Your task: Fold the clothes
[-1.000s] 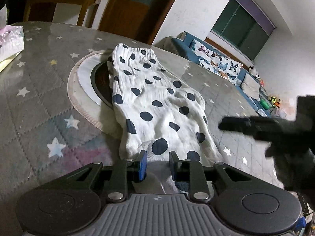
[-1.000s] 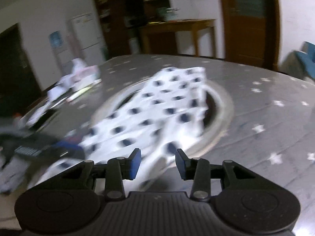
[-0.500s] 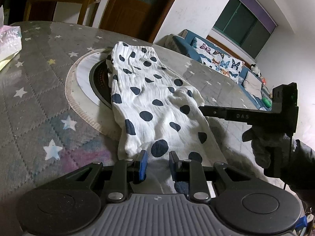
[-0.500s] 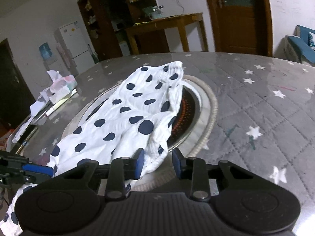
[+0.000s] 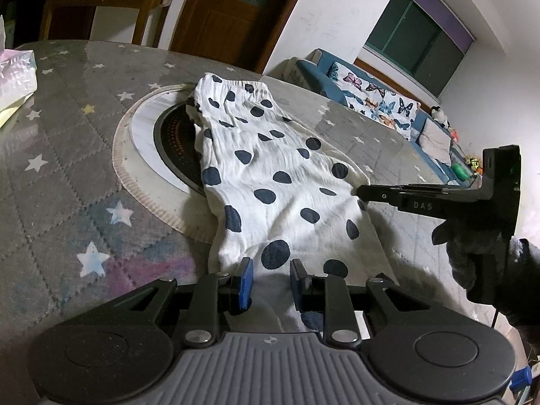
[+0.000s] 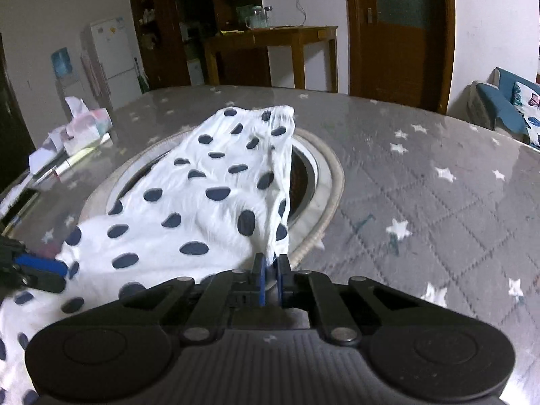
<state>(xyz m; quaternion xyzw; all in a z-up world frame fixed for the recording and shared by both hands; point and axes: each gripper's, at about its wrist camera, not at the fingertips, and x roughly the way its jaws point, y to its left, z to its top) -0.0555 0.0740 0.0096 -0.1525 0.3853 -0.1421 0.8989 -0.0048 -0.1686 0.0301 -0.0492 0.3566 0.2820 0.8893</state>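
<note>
A white garment with dark blue dots (image 5: 287, 175) lies stretched across the grey star-patterned table (image 5: 60, 175), partly over a round inset hotplate (image 5: 172, 148). My left gripper (image 5: 270, 281) sits at its near hem, jaws narrowly apart with bunched cloth filling the gap. In the right wrist view the garment (image 6: 202, 209) runs away from me, and my right gripper (image 6: 270, 270) is closing tight on a fold of its right edge, pads pressing the cloth. The left wrist view shows the right gripper (image 5: 362, 191) at the garment's right side, held by a gloved hand (image 5: 472, 260).
A tissue pack (image 6: 87, 125) and papers lie at the table's far left. A wooden side table (image 6: 270, 40) and a door stand behind, with a blue sofa (image 5: 388, 108) beyond the table's right edge. The hotplate's pale ring (image 6: 332, 182) shows beside the garment.
The right gripper came in to the garment's right edge, sank a little and shut on a fold of cloth. The left gripper stayed put.
</note>
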